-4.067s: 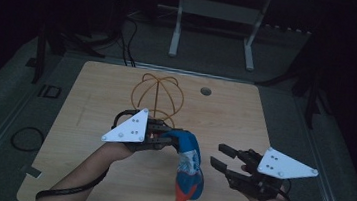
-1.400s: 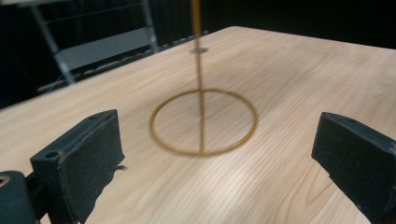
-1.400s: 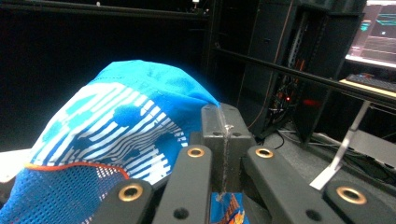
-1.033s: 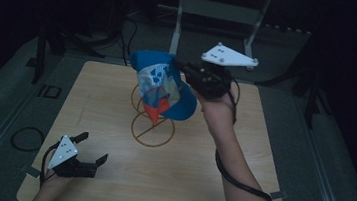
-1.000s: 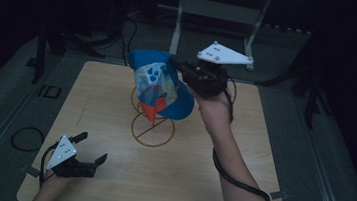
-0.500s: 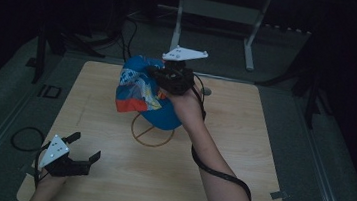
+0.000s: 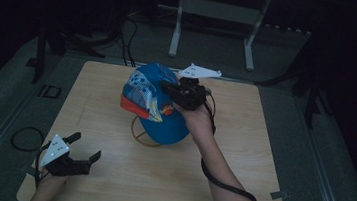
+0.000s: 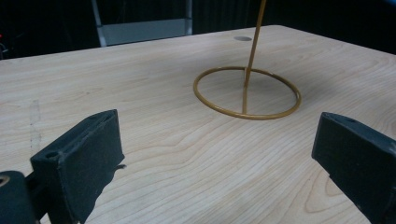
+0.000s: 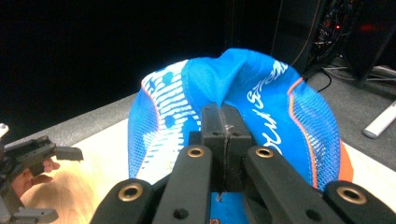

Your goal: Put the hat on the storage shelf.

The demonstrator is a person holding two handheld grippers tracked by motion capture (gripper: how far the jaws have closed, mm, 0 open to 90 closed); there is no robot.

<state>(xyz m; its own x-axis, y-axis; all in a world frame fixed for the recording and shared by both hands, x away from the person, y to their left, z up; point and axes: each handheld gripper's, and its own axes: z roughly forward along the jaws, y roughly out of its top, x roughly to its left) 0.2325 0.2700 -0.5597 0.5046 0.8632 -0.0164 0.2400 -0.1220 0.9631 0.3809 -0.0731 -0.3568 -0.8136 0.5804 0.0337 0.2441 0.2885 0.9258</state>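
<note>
A blue baseball cap (image 7: 153,103) with white print, mesh panels and orange trim sat over the top of a gold wire stand (image 7: 139,132) near the middle of the wooden table (image 7: 241,152), a little toward its far edge. The stand's round base ring (image 8: 247,92) lay flat on the tabletop, with a thin upright rod rising from the ring's far side. In the high view the cap hid the upper part of the stand, and part of the ring showed under the cap's lower rim.

The right gripper (image 7: 175,91) reached in from the right, its jaws pressed together on a pinched fold of the cap's blue fabric (image 9: 219,88). The right gripper view showed the two jaws meeting with cloth bunched above them. The grey three-cornered plate (image 7: 199,72) rode on top of it, and a black cable looped down along the forearm.

The left gripper (image 7: 85,151) rested low at the near left corner of the table, well apart from the cap. Its jaws stood wide apart with bare wood between them, pointing toward the stand's ring.
</note>
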